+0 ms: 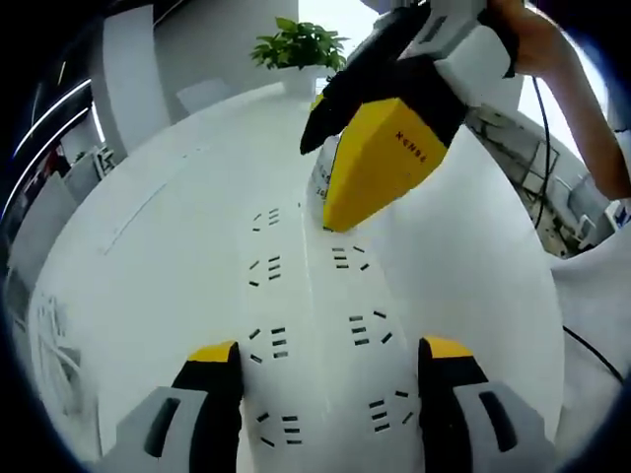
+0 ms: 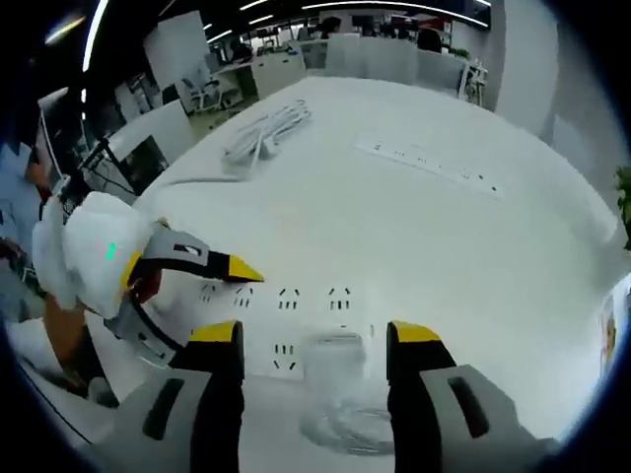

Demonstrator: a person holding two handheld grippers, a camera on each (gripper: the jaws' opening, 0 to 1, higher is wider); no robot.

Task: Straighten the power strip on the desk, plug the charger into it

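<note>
A white power strip (image 1: 315, 335) lies flat on the desk, a translucent white charger (image 2: 335, 363) standing on it.

Bright open office: ceiling light strips (image 2: 296, 12), potted plant (image 1: 299, 47), chairs (image 2: 207, 87).

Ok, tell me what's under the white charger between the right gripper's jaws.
The translucent white charger sits over the white power strip, whose slotted sockets show to its left and beyond. Its coiled cable lies nearer the camera. Its prongs and the socket directly beneath are covered.

Both claws hover parted, left claw (image 1: 330, 360) facing right claw (image 2: 314, 340).
</note>
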